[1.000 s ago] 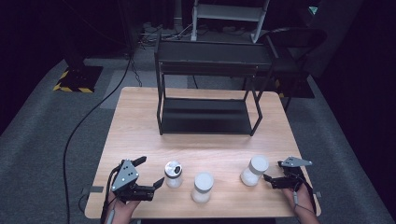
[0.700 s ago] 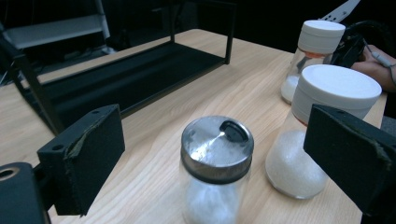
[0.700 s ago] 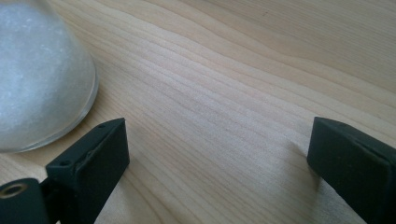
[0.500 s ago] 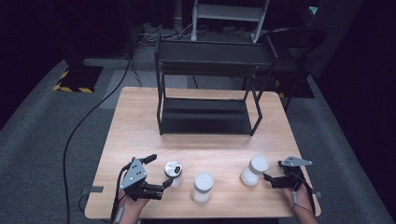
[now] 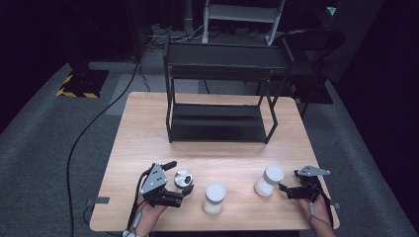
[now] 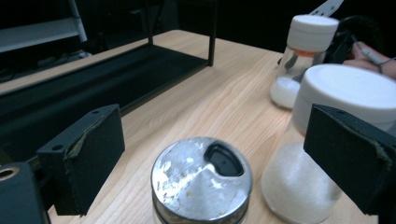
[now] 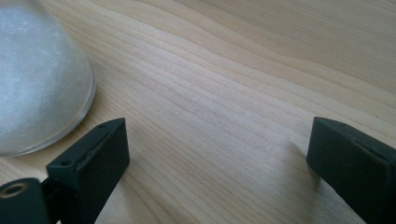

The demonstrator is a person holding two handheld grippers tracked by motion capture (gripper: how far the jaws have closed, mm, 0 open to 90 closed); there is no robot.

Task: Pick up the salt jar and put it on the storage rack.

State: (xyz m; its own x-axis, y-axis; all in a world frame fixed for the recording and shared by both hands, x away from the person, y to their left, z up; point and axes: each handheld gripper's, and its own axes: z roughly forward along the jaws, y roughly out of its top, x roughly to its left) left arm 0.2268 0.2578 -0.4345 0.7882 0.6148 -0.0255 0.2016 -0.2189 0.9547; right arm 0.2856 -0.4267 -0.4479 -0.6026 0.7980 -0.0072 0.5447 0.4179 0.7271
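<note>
**A:** Three jars stood along the near edge of the wooden table [image 5: 148,123]. Which one was the left gripper [image 5: 182,193] after?

**B:** The metal-lidded shaker [image 5: 184,178], at about seven o'clock on the tabletop. In the left gripper view the shaker's steel lid [image 6: 201,177] sat between the two black pads [image 6: 88,158], which were spread wide and touched nothing. Those jaws had just been opening, with the shaker between them but no grip yet.

**A:** How would it handle?

**B:** My guess: rigid glass with a slick, scuffed lid, light but breakable, and easy to tip. I would clamp the body below the lid, not the lid itself.

**A:** Any crowding?

**B:** Yes. The middle white-capped jar [image 5: 214,198], part-filled with white powder, stood just beside it at three o'clock, close behind one pad [image 6: 350,158]. Room was tight there; the nine o'clock side lay open to the table's edge.

**A:** And the right gripper [image 5: 283,188]?

**B:** Jaws wide apart, holding nothing, resting low over bare wood near five o'clock. The second white-capped jar [image 5: 269,180] stood just to its nine o'clock, not between the pads; its rounded base [image 7: 37,79] showed beside one pad in the right gripper view.

**A:** Farther out?

**B:** Open wood, then the black two-tier rack [image 5: 220,98] at twelve o'clock, shelves bare, its legs the only obstacles.
</note>
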